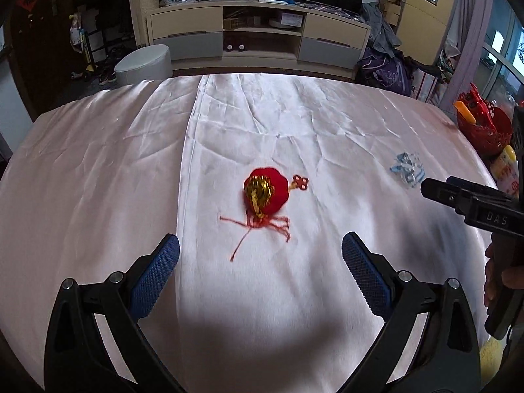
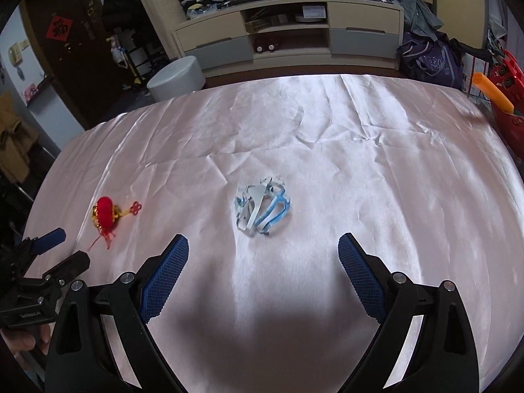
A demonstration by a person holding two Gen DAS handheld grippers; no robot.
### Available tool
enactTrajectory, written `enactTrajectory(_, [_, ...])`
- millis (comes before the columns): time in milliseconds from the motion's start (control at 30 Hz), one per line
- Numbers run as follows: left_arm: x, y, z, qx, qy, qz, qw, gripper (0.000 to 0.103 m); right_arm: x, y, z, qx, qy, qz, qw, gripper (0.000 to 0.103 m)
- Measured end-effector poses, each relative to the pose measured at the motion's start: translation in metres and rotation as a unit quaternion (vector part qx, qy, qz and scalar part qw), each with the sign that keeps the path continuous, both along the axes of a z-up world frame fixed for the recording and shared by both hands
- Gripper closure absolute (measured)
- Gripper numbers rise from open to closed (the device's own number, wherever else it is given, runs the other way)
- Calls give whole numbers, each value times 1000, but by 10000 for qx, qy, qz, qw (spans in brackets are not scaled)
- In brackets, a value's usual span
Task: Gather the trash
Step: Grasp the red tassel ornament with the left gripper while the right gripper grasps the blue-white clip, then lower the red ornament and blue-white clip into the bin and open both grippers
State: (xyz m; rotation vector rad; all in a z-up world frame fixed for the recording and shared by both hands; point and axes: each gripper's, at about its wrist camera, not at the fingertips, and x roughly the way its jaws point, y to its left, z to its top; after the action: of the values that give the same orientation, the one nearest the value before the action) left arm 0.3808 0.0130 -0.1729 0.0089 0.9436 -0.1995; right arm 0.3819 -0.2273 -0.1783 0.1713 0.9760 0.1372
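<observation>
- A wrinkled pale pink satin cloth (image 1: 131,170) covers the table; behind it, along the top of both views, stands a cream TV cabinet (image 1: 258,32) piled with clothes, and a grey round stool (image 1: 144,64) sits at the upper left.
- The left gripper (image 1: 260,252) hangs low at the bottom of its own view, pointing up the frame, its blue-padded fingers (image 1: 157,271) spread wide with nothing between them.
- A red and gold ornament (image 1: 266,196) with loose red tassel threads lies on the cloth at the centre of the left view, just beyond the fingertips and not touched.
- The right gripper (image 2: 263,250) is posed the same way in its view, jaws wide apart and empty.
- A crumpled blue and white wrapper (image 2: 262,209) lies at the middle of the right view, ahead of the open fingers and clear of them.
- At the right edge of the left view, a hand (image 1: 497,278) grips the right tool's handle.
- A red basket (image 1: 484,124) sits at the far right edge of the table.
</observation>
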Motion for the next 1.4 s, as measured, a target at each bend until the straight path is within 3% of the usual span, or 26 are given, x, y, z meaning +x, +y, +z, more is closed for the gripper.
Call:
enactTrajectory(100, [20,-5,-4,22,29,-37,10000,22,11,0,-4,-34,-42,-38,10000,11])
enactTrajectory(300, [46,-10,-18,89,163,-52,9998,57,25,3,-13,-92,-52,28,9999,47])
enactTrajectory(467, [49,-18,-22,267,49,-71,9996,60,25,7,-15,17,-142,182,9997,55])
enactTrajectory(500, [48,-19,-22,276,15,-101,9996,71,24,9,-15,28,-144,246,9996,60])
enactTrajectory(567, [47,-21,-21,291,-3,-162,9994,71,23,12,-16,-44,-132,348,9993,81])
enactTrajectory(667, [45,-23,-20,295,35,-245,9993,71,20,16,-15,-47,-52,435,9990,89])
enactTrajectory(1000, [-19,-20,5,155,17,-368,9992,71,-33,15,23,116,-235,560,9981,90])
enactTrajectory(1400, [-147,-17,43,-113,-218,-469,9986,71,-149,21,61,157,-503,721,9960,90])
